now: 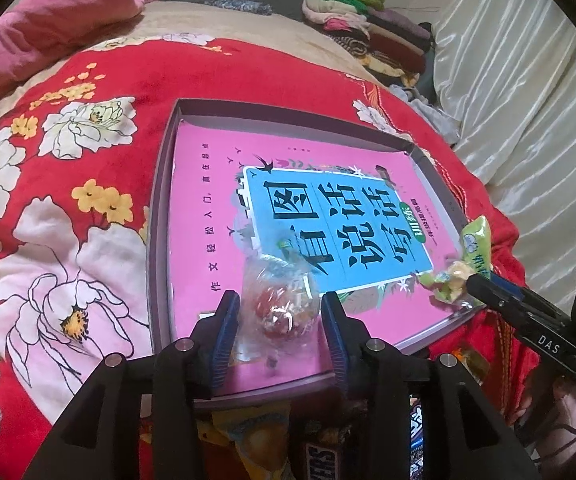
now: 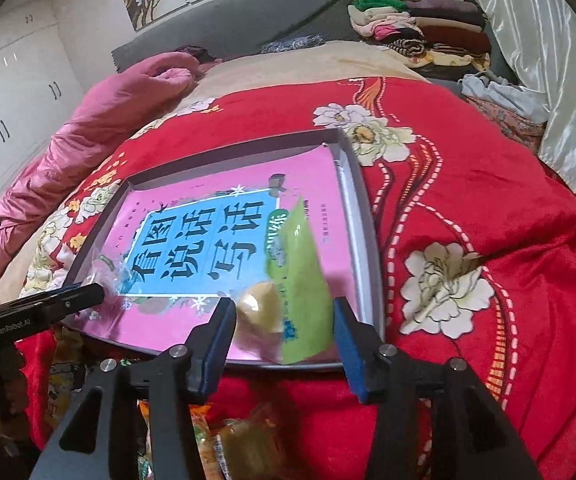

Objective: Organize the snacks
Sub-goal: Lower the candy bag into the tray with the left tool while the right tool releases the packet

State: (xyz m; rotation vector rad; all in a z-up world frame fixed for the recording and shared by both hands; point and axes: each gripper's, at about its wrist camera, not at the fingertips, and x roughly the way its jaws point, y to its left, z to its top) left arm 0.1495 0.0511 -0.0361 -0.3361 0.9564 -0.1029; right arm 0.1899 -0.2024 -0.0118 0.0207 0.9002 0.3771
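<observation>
A shallow grey box [image 1: 159, 208] lies on the red flowered blanket, with a pink and blue book [image 1: 207, 208] inside it. My left gripper [image 1: 279, 316] is shut on a clear-wrapped red snack [image 1: 281, 308], held over the box's near edge. My right gripper [image 2: 283, 316] is shut on a green packet with a pale yellow snack [image 2: 292, 280], over the box's [image 2: 362, 240] near right corner. The right gripper also shows in the left wrist view [image 1: 472, 280] with the green packet [image 1: 474, 248]. The left gripper's fingers [image 2: 83, 294] show at the left of the right wrist view.
More wrapped snacks lie below the grippers on the near side [image 1: 320, 456] [image 2: 243, 440]. A pink quilt [image 2: 99, 128] lies at the far left. Folded clothes [image 2: 420, 32] are stacked at the back right. A white curtain [image 1: 528, 80] hangs on the right.
</observation>
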